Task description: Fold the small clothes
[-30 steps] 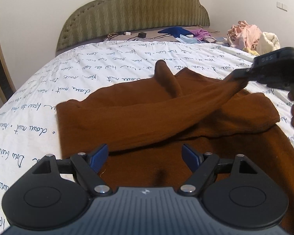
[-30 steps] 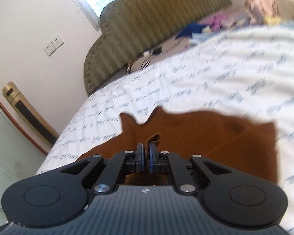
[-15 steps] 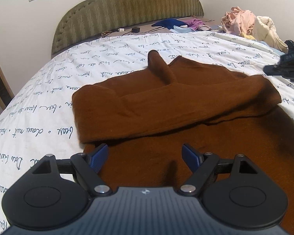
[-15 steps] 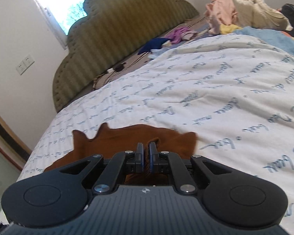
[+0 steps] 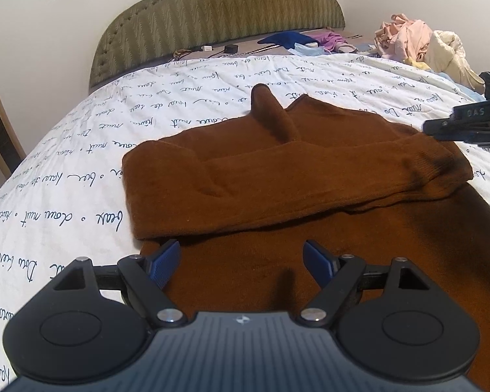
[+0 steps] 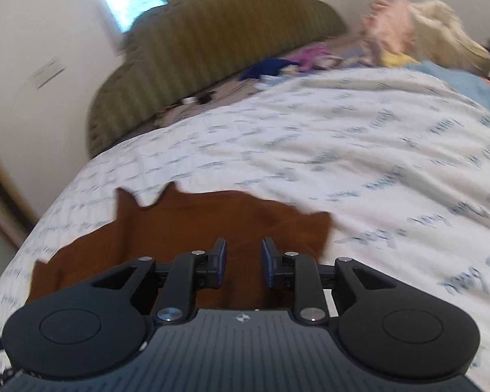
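Observation:
A brown knit sweater (image 5: pixel 277 176) lies on the white script-printed bedspread (image 5: pixel 65 176), with one sleeve folded across its body from right to left. My left gripper (image 5: pixel 241 261) is open and empty, hovering over the sweater's near part. My right gripper (image 6: pixel 243 263) is open and empty just above the sweater (image 6: pixel 186 225), whose right edge shows in the blurred right wrist view. The right gripper also shows at the right edge of the left wrist view (image 5: pixel 467 124), next to the sleeve's cuff.
A green padded headboard (image 5: pixel 219 16) stands at the far end. Loose clothes (image 5: pixel 418 42) are piled at the far right corner, with more small items (image 5: pixel 287 39) and cables near the headboard. Bare bedspread lies left and beyond the sweater.
My right gripper has laid the sleeve across the sweater, opened and let it go. The left gripper stayed open over the near part.

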Motion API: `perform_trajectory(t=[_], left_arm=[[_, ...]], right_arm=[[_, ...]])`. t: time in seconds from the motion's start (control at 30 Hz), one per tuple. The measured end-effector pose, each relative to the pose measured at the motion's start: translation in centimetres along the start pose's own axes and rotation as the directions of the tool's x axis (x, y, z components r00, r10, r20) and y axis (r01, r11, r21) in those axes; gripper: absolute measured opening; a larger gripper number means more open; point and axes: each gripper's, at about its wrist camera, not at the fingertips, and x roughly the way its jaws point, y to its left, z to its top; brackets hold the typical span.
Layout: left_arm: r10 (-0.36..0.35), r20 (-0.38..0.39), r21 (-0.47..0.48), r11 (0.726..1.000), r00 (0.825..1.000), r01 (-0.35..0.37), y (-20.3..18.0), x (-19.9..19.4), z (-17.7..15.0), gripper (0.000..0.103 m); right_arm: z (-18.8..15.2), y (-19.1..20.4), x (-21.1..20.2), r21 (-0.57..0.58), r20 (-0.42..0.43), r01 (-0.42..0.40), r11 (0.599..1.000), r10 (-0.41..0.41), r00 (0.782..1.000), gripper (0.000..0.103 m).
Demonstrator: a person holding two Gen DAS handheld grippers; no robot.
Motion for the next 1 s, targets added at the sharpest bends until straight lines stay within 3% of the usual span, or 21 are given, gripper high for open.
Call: perform_trajectory(t=[0.07,0.13,0.23,0.33,0.4,0.57,0.67,1.0], left_arm=[[0.008,-0.008,-0.006,1.0,1.0,-0.008,0.0,0.2,0.0,0.082],[0.006,-0.014,-0.016,1.0,1.0,-0.007,0.2,0.3,-0.1,0.082],[0.006,-0.016,-0.024,1.0,1.0,-0.006,0.4,0.3,-0.2,0.082],[0.012,-0.022,-0.027,1.0,1.0,-0.013,0.5,0.5,-0.2,0.082],[0.009,-0.025,-0.037,0.999,1.0,-0.01,0.4,0.6,-0.3,0.082],[0.012,-0.022,-0.032,0.999,1.0,-0.012,0.3,0.4,-0.5,0.082],[0.022,-0.022,-0.03,0.999,1.0,-0.022,0.3,0.4,-0.6,0.082],[0.03,-0.023,-0.031,0.999,0.999,-0.031,-0.2,-0.1,-1.2,0.082]], right_arm=[[-0.3,1.2,0.7,-0.037,-0.033,-0.015,0.999,0.014,0.999,0.034],[-0.8,2.0,2.0,-0.086,-0.08,0.03,0.996,-0.037,0.996,0.042],[-1.3,1.7,3.1,-0.099,-0.097,0.108,0.989,-0.118,0.988,0.042],[-1.6,1.5,2.0,-0.049,-0.077,0.053,0.997,-0.057,0.995,0.051],[-2.0,2.1,1.7,-0.089,-0.081,0.047,0.995,-0.054,0.995,0.059],[-3.0,3.0,1.1,-0.189,-0.072,0.102,0.977,-0.118,0.99,0.06],[-3.2,3.6,-0.4,-0.214,-0.049,0.09,0.973,-0.103,0.993,0.067],[-4.6,4.4,-5.1,-0.223,-0.042,0.009,0.975,-0.019,0.999,0.074]])
